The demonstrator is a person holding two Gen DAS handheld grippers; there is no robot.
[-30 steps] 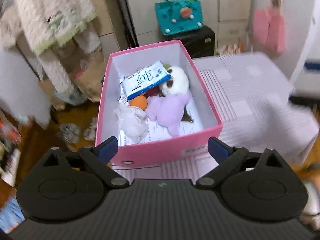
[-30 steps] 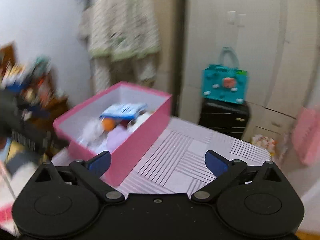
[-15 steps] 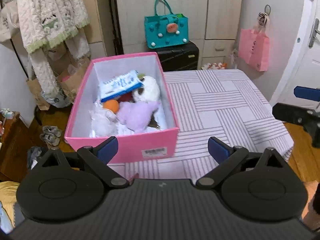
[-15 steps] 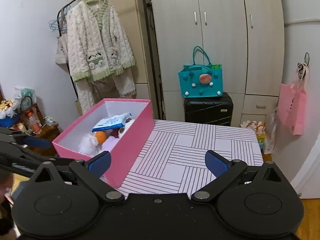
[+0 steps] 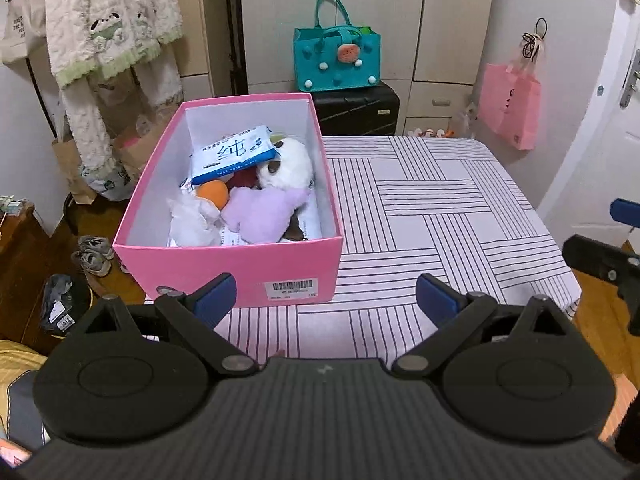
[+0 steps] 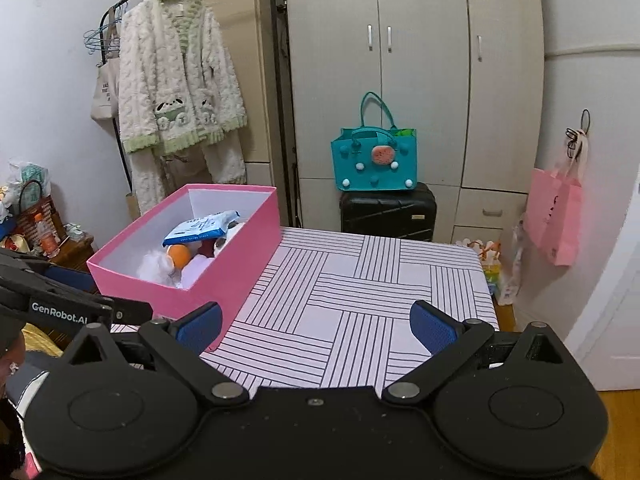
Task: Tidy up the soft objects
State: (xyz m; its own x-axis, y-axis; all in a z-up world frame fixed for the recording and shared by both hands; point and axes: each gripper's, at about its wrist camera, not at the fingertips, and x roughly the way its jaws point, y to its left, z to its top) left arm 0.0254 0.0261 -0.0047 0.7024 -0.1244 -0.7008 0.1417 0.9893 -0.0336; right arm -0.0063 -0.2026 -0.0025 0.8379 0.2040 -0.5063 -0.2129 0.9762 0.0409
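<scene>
A pink box [image 5: 240,264] stands on the left part of the striped table [image 5: 440,208]. In it lie a blue-white tissue pack [image 5: 232,156], a white plush [image 5: 286,164], a purple plush [image 5: 260,216], an orange ball [image 5: 213,193] and a white soft item [image 5: 192,224]. My left gripper [image 5: 325,296] is open and empty, in front of the box's near wall. My right gripper [image 6: 316,326] is open and empty over the table's near edge, right of the box [image 6: 224,272]. The left gripper's arm shows at the left in the right wrist view [image 6: 60,300].
A teal bag [image 5: 336,60] sits on a black suitcase [image 5: 356,108] behind the table. A fluffy robe [image 6: 176,96] hangs on a rack at the left. A pink bag [image 5: 510,108] hangs on the right wall. Shoes [image 5: 92,256] lie on the floor left of the table.
Both grippers have pulled back and up from the box and steadied. The box looks smaller and farther in both views. Both stay open and empty.
</scene>
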